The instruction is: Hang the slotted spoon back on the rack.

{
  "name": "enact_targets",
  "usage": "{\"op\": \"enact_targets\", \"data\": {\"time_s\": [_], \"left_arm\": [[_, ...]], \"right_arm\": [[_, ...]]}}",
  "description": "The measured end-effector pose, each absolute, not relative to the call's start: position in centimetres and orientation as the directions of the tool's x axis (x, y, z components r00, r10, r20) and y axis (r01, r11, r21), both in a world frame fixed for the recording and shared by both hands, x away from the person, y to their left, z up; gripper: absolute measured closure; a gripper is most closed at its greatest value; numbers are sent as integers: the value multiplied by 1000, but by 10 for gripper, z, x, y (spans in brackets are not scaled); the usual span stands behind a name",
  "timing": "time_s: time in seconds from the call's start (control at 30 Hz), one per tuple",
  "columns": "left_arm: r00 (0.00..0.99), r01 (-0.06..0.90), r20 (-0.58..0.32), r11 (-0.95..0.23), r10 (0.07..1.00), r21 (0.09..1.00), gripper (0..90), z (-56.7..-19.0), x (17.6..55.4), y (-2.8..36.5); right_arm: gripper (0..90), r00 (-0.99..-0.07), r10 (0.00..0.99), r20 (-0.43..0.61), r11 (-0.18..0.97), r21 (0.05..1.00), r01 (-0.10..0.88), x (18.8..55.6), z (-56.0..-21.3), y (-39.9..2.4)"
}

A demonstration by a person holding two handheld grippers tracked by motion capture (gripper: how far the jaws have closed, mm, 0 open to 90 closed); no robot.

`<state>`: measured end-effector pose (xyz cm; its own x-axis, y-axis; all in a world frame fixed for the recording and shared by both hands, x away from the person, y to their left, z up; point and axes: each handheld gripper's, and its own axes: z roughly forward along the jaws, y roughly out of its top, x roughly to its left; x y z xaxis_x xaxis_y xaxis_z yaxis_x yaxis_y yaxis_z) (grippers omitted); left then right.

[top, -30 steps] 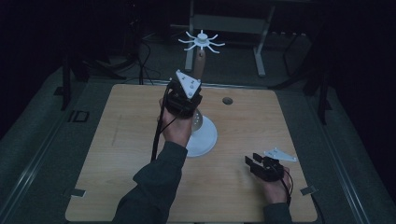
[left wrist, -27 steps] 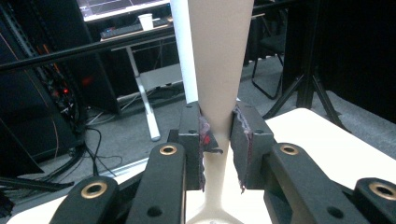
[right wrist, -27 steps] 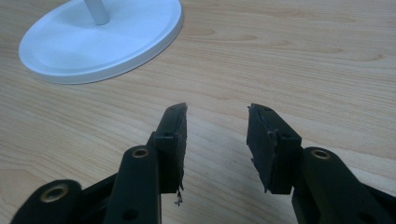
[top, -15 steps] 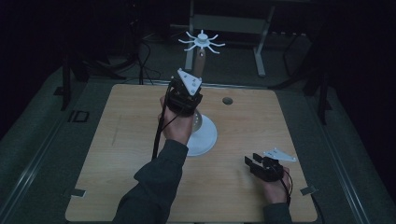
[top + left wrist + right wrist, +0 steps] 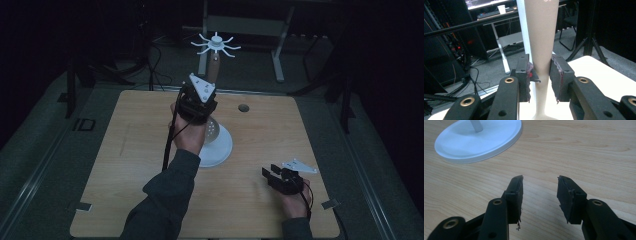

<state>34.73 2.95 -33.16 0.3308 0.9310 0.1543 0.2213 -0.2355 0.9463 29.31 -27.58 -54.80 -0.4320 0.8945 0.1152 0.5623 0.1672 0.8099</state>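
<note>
Right now your right claw (image 5: 272, 175) rests near the front right corner of the pale wooden desk (image 5: 125, 150), its jaws spread with nothing between them; in the right gripper view they point over bare wood toward the round white plastic base (image 5: 477, 141), which lies well apart from them.

Farther in, near the middle of the desk, your left claw (image 5: 541, 75) is the one on the work. It brackets the beige tapered upright stem (image 5: 541, 35) that rises from that base. The stem's long axis runs straight up, narrow at the foot and widening upward, and it stands squarely between the two pads (image 5: 529, 72). The jaws have just been opening, and a thin gap seems to show on each side, so I judge the grip released rather than pinching.

At the far end, the stem carries a white spoked disc with curled arms (image 5: 216, 44), above the desk's far edge. Your left hand is clearly nearer; any retreat should go straight back, away from the stem.
</note>
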Motion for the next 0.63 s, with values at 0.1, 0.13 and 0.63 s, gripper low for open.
{"op": "enact_targets", "data": {"time_s": [0.1, 0.13, 0.63], "left_arm": [[337, 212, 152, -232, 929, 949, 683, -331, 344, 29], [342, 208, 152, -232, 928, 950, 675, -330, 343, 30], [409, 209, 120, -221, 905, 953, 599, -336, 328, 36]], "right_arm": [[555, -434, 894, 114, 169, 810, 562, 293, -548, -276], [555, -433, 894, 114, 169, 809, 562, 293, -548, -276], [539, -423, 899, 111, 169, 804, 571, 294, -550, -278]]}}
